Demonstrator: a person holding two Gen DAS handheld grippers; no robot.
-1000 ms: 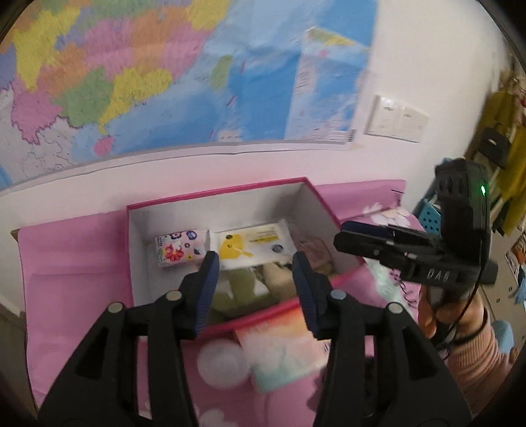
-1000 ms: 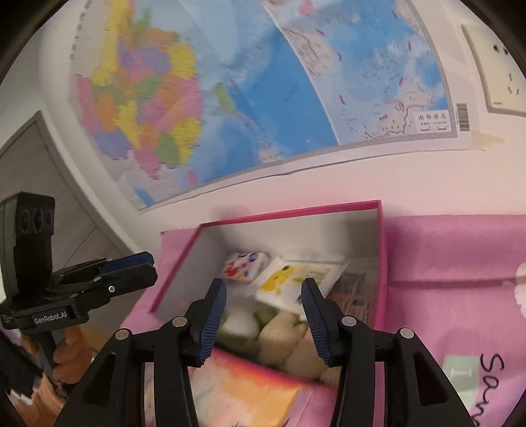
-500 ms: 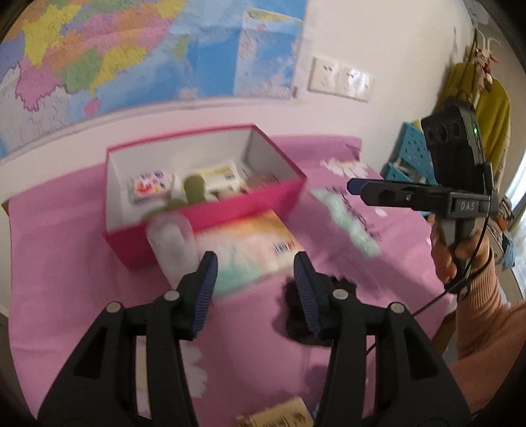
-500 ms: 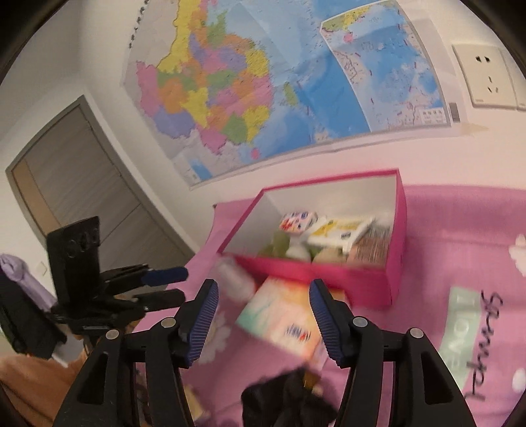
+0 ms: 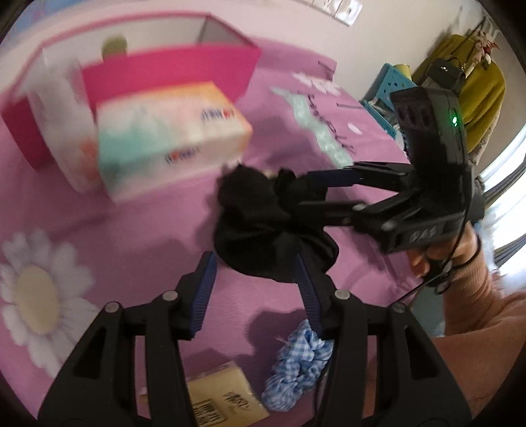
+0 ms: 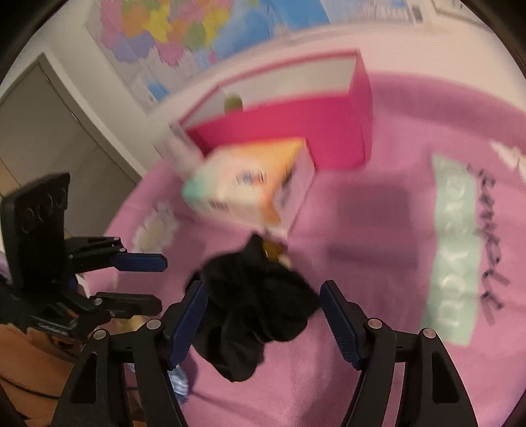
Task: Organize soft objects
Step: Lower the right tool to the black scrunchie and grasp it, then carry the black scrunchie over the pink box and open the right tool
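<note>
Little writing reads clearly: the tissue pack (image 5: 171, 138) carries small red and blue characters, too blurred to make out, and the beige packet (image 5: 223, 397) at six o'clock in the left wrist view bears dark print that is also illegible. Dark script runs along a mint band (image 6: 453, 249) printed on the pink cloth (image 5: 138, 243), with a white daisy (image 5: 36, 289) at nine o'clock.

That cloth covers the counter. Behind it is a pale wall with a coloured map (image 6: 203, 29), a door (image 6: 49, 131) at nine o'clock in the right wrist view, and yellow clothing (image 5: 476, 85) hanging at two o'clock in the left wrist view.

One open pink box (image 5: 171, 65) stands at eleven o'clock, with the one tissue pack just in front of it. There are two scrunchies: one black scrunchie (image 5: 263, 226) near the centre and one blue checked scrunchie (image 5: 296, 364) at six o'clock.

The left gripper (image 5: 256, 289) has its fingers spread apart just short of the black scrunchie, grasping nothing. The right gripper (image 6: 263, 318) has just been widening; its fingers straddle the black scrunchie without pressing it.
</note>
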